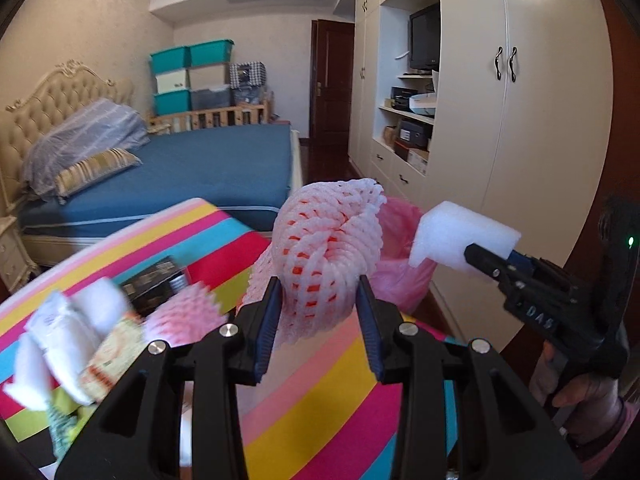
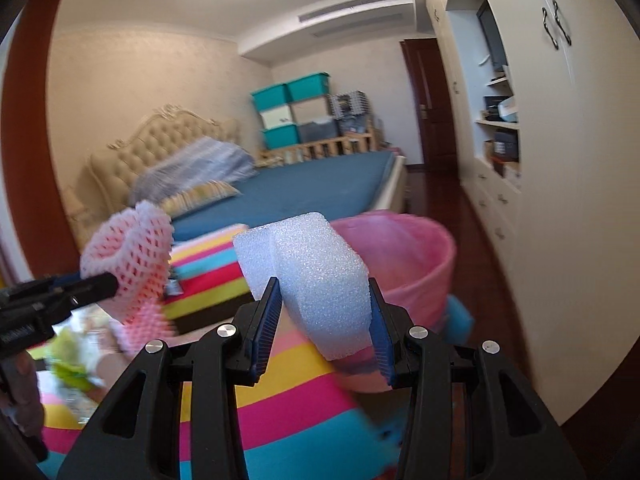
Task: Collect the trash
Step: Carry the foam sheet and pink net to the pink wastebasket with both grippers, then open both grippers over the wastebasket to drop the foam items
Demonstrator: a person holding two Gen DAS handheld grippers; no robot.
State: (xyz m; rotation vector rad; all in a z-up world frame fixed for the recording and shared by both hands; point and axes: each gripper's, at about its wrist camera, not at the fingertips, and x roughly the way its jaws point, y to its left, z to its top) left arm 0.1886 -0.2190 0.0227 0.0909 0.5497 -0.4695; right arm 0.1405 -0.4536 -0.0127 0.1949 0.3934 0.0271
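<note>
Both claws clamped: left gripper [image 1: 318, 312] on foam net [image 1: 328, 240], right gripper [image 2: 322, 316] on foam block [image 2: 316, 272]; pink bin [image 2: 404, 264] centre-right awaits, wrappers [image 1: 72, 344] remain lower left.

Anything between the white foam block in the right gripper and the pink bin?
Nothing: in the right wrist view the white foam block sits just before the pink bin, no object between.

Blue bed [image 1: 224, 168], cream wardrobe [image 1: 540, 100], dark wood door [image 1: 332, 80].
</note>
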